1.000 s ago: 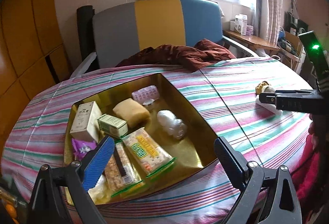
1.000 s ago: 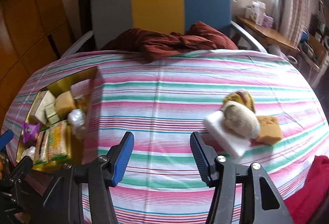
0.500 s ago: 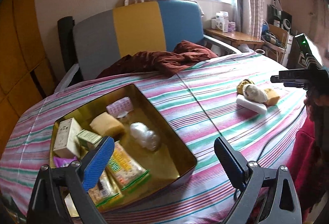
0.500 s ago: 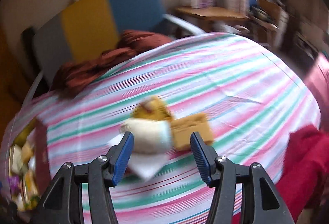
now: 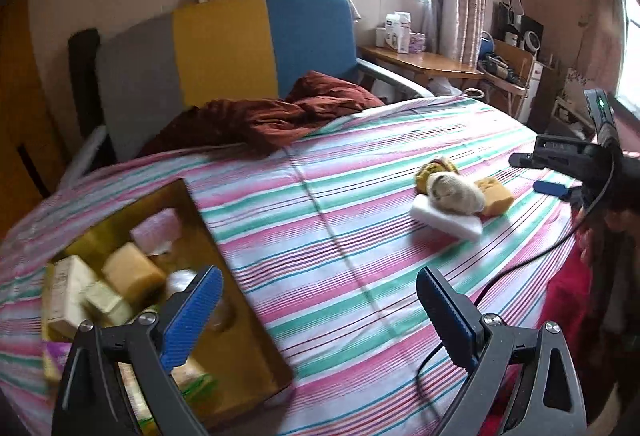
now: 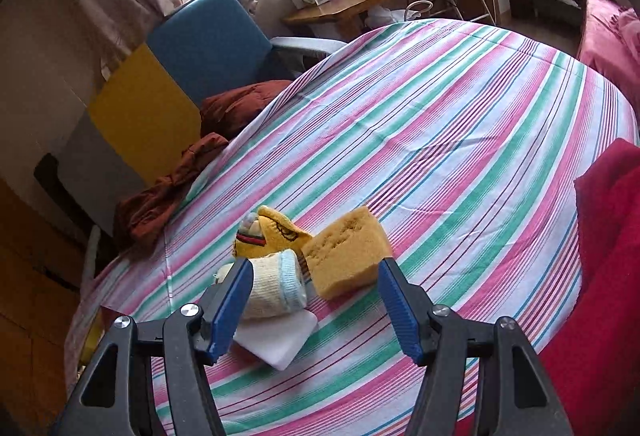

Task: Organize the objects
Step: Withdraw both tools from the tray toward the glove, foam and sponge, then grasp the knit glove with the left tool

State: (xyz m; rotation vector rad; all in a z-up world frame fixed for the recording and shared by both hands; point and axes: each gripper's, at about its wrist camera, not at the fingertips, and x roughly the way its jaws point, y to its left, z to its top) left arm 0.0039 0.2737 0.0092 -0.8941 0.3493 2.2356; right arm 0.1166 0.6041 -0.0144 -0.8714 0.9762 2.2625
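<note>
- Right gripper (image 6: 314, 310) fingers spread, jaws just been opening, pads touching nothing; the yellow sponge (image 6: 346, 254) lies just ahead, between the two fingertips, on the striped bench (image 6: 460, 140)
- Beside the sponge: a rolled cream sock (image 6: 276, 288) on a white block (image 6: 276, 338), a yellow sock (image 6: 276, 234) behind
- Left gripper (image 5: 316, 316) fingers spread, empty, well apart from the sponge, over the edge of the gold box (image 5: 240, 316) of packets

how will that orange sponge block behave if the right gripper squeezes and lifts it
The sponge looks porous, so it will probably compress between the pads and weigh little. Its blocky shape shouldn't roll. It leans against the yellow sock, which may shift as it lifts.
</note>
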